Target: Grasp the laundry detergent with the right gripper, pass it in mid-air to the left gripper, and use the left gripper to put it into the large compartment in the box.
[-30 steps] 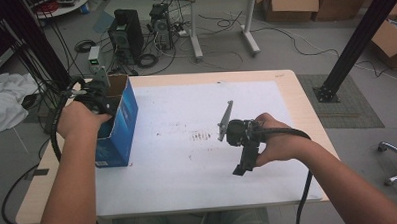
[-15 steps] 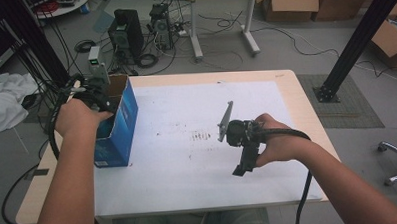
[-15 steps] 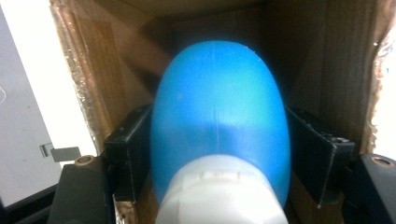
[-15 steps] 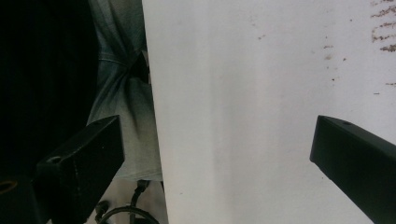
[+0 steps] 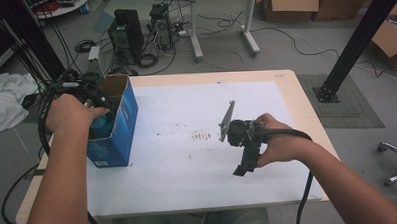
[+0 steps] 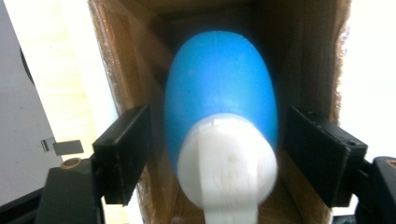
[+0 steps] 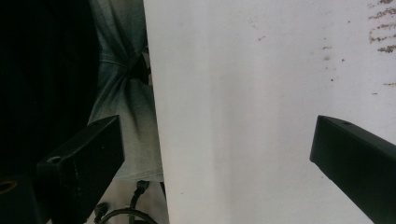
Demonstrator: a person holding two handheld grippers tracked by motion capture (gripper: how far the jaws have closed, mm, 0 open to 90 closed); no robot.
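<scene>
An open blue carton [image 5: 118,130] stands at the table's left edge. Inside it lies an egg-shaped blue object with a white cap [image 6: 219,88], which the high view shows as a teal patch [image 5: 101,126]. My left gripper [image 6: 218,144] reaches down into the carton. Its jaws have just been opening and stand on either side of the object, a gap showing on each side. My right gripper [image 5: 241,169] rests low over the white sheet at the front right, and its jaws [image 7: 219,154] are open wide with nothing between them.
A white sheet [image 5: 188,157] with brown smudges [image 5: 202,136] covers most of the wooden table [image 5: 306,113]. The right gripper view looks over the table's near edge. On the floor behind stand computer towers [image 5: 126,32] and cables. A black post [image 5: 354,41] rises at the right.
The left hand has lifted slightly at the carton. The right hand and its gripper have stayed where they were.
</scene>
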